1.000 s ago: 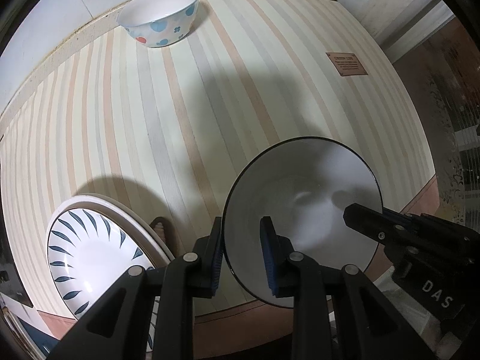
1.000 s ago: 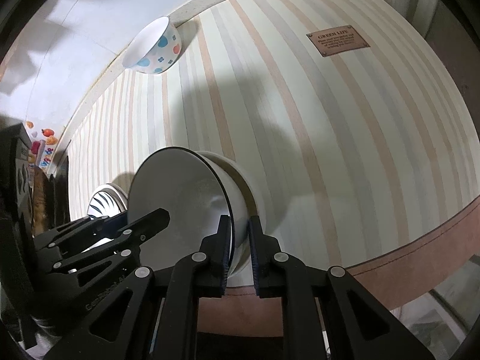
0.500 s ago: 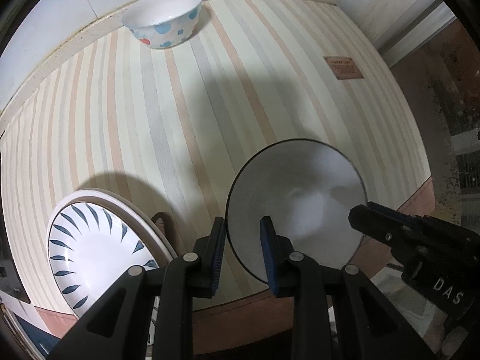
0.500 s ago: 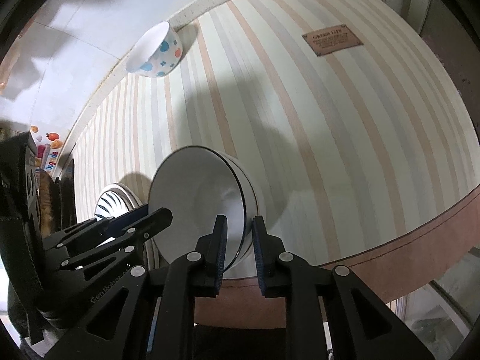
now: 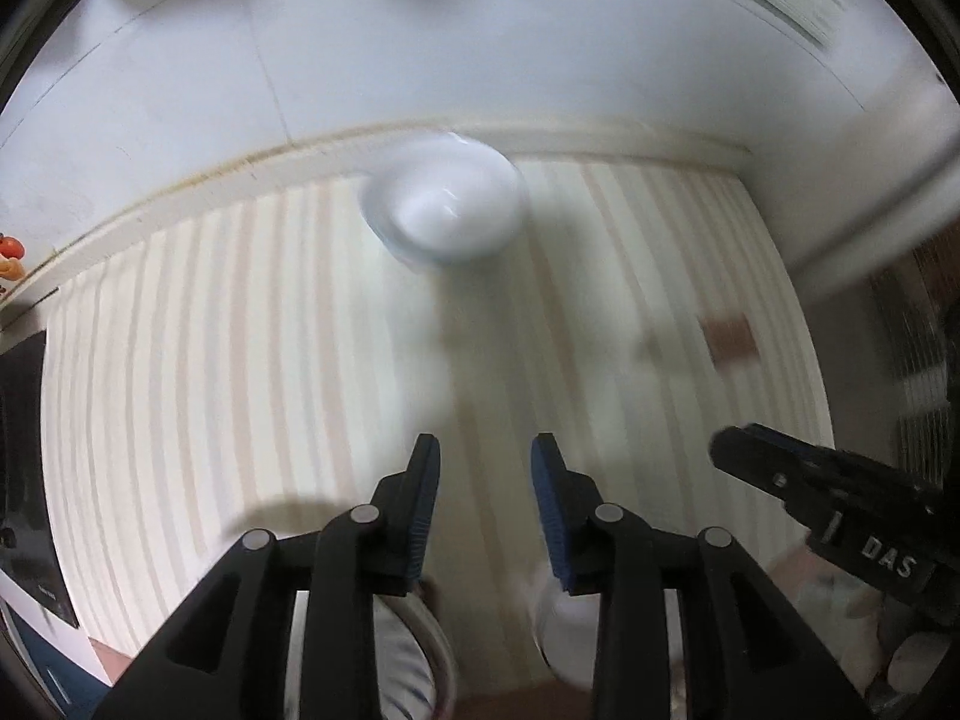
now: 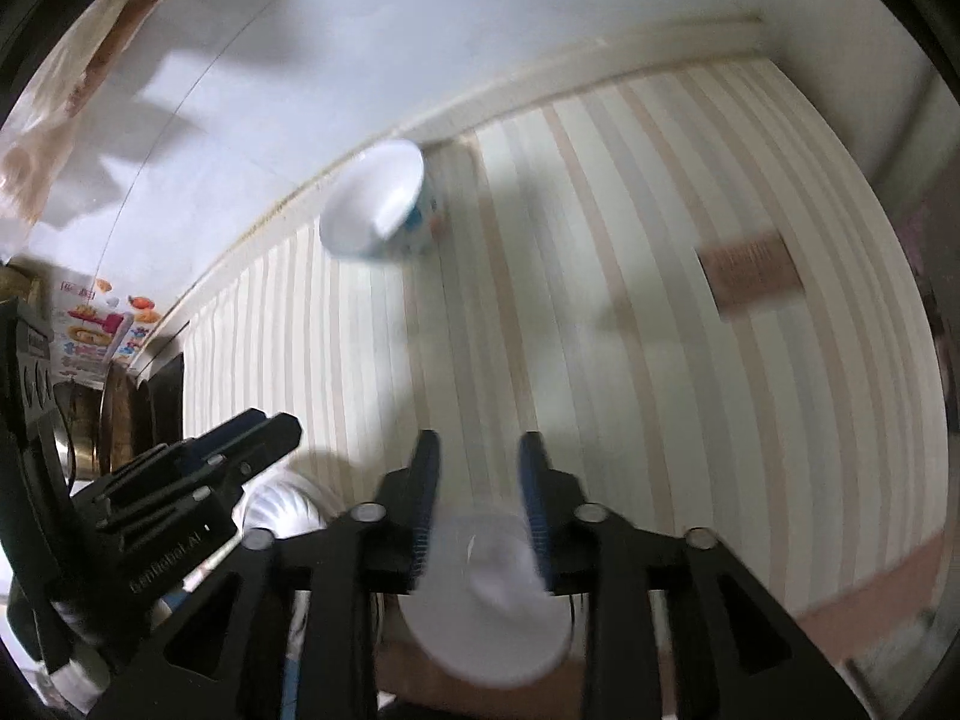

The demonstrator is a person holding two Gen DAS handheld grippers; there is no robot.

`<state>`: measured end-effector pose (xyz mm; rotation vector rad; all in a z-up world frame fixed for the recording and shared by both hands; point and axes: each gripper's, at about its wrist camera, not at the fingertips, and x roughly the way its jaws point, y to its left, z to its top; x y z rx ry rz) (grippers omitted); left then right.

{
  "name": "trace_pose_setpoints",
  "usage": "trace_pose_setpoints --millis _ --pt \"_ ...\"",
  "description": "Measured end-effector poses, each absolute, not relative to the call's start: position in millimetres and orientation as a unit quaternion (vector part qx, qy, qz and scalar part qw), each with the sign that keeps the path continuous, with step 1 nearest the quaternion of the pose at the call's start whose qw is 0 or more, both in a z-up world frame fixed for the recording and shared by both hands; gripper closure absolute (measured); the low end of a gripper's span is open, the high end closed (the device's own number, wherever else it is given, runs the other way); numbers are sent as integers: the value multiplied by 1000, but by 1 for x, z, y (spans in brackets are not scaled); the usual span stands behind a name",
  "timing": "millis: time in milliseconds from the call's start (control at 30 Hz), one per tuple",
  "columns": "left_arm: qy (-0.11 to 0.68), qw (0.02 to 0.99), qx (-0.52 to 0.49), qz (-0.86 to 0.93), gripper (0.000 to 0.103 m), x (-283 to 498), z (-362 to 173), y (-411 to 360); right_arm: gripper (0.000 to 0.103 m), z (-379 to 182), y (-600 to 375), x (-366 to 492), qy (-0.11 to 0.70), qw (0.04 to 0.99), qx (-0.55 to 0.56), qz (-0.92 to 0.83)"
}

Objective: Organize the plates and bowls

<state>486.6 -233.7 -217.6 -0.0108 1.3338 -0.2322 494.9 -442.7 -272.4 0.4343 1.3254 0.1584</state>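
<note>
My left gripper (image 5: 487, 480) hangs above the striped tablecloth (image 5: 240, 360), its jaws opening with nothing between them. My right gripper (image 6: 479, 465) is also opening, and its pads are off the white bowl (image 6: 486, 600), which sits on the table below and behind its fingers. That white bowl (image 5: 564, 630) shows only as a sliver at the bottom of the left wrist view. Beside it lies the blue-leaf plate (image 6: 282, 507), partly hidden by the left gripper (image 6: 210, 480). A dotted bowl (image 5: 444, 210) stands at the far edge near the wall, also seen as the dotted bowl (image 6: 384, 210). Both views are blurred.
A brown label (image 6: 750, 270) lies flat on the cloth at the right. The white wall (image 5: 420, 60) runs along the table's far edge. Dark appliances and colourful stickers (image 6: 96, 324) crowd the left side. The right gripper (image 5: 810, 498) shows at the left view's right edge.
Both grippers let go of the white black-rimmed bowl, widened their jaws and lifted away. The views tipped toward the wall, so the bowl and plate slid to the bottom edge.
</note>
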Motion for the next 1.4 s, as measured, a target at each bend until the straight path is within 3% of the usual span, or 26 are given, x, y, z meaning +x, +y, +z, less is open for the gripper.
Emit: trace_pose_setpoints --millis 233,533,633,667,733,800,1400 --pt "624 778 -51 -54 74 586 -246 -200 67 -291 -426 602 613 764 182 84" --pt "675 731 -91 -52 74 646 -312 -193 67 -347 -403 699 644 740 174 85" --pt "683 722 -94 -63 75 652 -327 -200 68 -366 -394 712 658 728 173 87" --pt "685 720 -95 -66 80 653 -330 -202 69 -370 -393 715 660 727 172 87" --pt "687 717 -96 -68 85 653 -335 -204 86 -376 -390 719 662 726 164 84" --pt "684 720 -96 -68 85 654 -337 -203 91 -380 -386 721 663 725 163 89" --pt "673 732 -71 -72 85 644 -328 -213 94 -381 -373 714 659 734 139 81"
